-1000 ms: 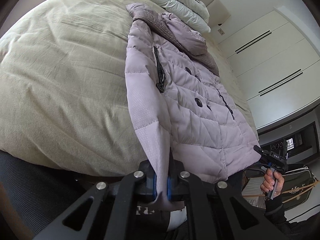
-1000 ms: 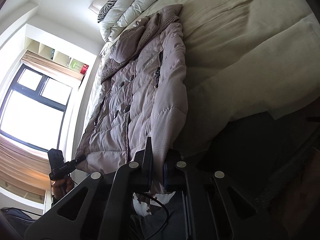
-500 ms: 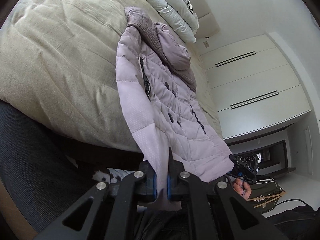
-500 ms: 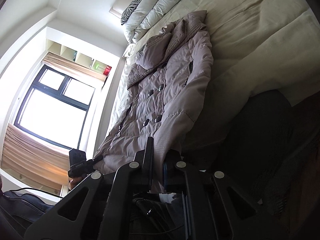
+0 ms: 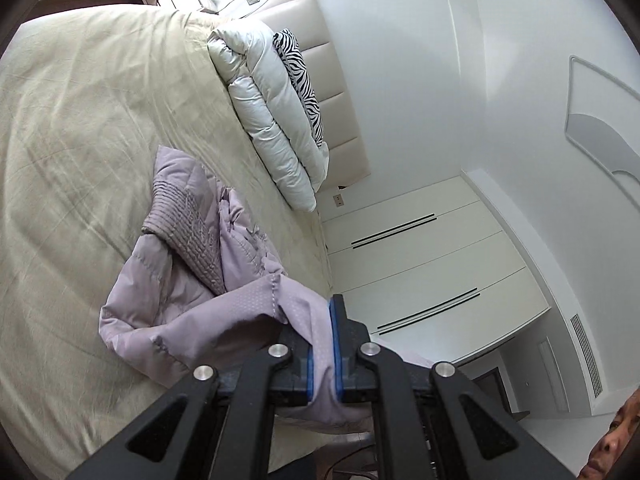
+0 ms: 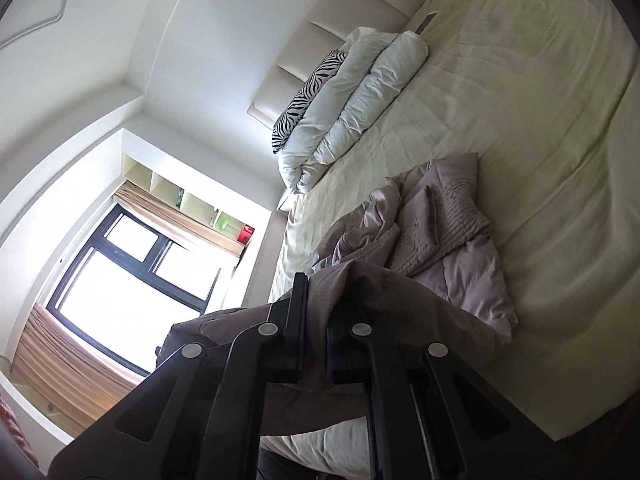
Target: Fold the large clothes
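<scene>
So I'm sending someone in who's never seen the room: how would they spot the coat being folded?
Start at the big bed under its beige cover. By its near edge lies a pale lilac quilted puffer coat, crumpled, ribbed collar up. The white duvet and zebra pillow sit at the headboard; only the coat is pinched by the left gripper and right gripper.

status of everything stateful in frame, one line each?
left gripper: shut on the jacket hem
right gripper: shut on the jacket hem
jacket: hem lifted, collar end bunched on the bed
duvet: folded, by the headboard
wardrobe doors: shut
curtain: drawn aside
</scene>
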